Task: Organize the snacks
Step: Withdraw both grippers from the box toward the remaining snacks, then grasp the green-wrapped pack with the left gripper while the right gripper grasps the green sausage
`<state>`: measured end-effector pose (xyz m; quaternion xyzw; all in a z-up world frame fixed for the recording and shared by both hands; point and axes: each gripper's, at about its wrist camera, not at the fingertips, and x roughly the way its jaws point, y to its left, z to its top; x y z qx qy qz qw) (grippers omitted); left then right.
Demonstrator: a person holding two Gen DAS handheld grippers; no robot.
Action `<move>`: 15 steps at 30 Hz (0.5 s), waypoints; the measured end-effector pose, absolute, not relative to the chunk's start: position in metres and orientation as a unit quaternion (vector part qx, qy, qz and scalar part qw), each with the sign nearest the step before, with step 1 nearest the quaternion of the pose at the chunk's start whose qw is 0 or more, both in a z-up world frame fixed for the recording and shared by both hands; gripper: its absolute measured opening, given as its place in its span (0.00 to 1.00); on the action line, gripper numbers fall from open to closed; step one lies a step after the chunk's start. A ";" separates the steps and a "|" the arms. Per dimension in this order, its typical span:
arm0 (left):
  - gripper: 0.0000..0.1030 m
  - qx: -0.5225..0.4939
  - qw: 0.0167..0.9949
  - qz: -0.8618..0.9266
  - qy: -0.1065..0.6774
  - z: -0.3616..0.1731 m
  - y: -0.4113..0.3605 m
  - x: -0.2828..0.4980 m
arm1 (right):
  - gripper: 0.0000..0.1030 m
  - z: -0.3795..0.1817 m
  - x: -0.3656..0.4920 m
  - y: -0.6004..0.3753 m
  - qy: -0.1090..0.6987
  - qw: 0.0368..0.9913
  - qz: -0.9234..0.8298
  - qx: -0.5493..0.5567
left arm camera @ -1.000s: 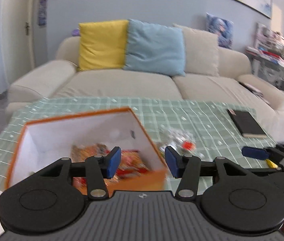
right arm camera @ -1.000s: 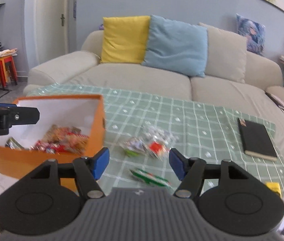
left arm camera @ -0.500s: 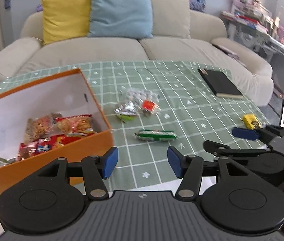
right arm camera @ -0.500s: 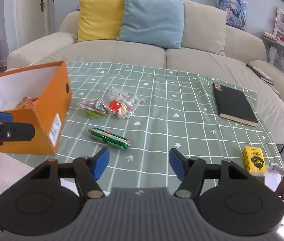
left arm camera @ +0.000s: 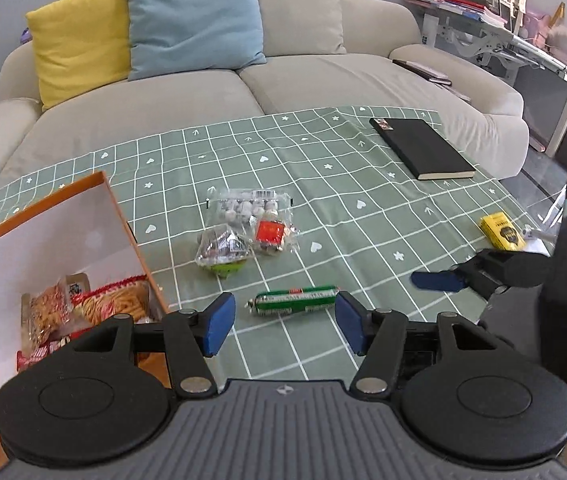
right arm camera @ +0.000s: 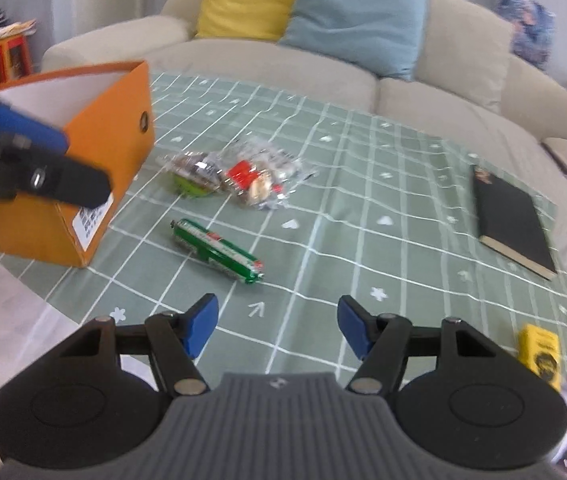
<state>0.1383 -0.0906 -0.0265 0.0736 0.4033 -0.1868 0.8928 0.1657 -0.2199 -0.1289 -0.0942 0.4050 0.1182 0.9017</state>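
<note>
The green snack stick (left arm camera: 294,300) lies on the surface just beside the orange box (right arm camera: 95,148). It is judged light, slightly stiff, with slippery wrapping; it should be gripped across its middle. Both the left gripper (left arm camera: 283,324) and right gripper (right arm camera: 275,328) are empty, fingers apart.
</note>
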 end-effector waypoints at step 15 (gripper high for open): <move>0.66 0.088 0.881 -0.182 0.428 -0.040 -0.087 0.185 | 0.61 -0.165 0.220 -0.195 0.435 0.867 0.207 -0.127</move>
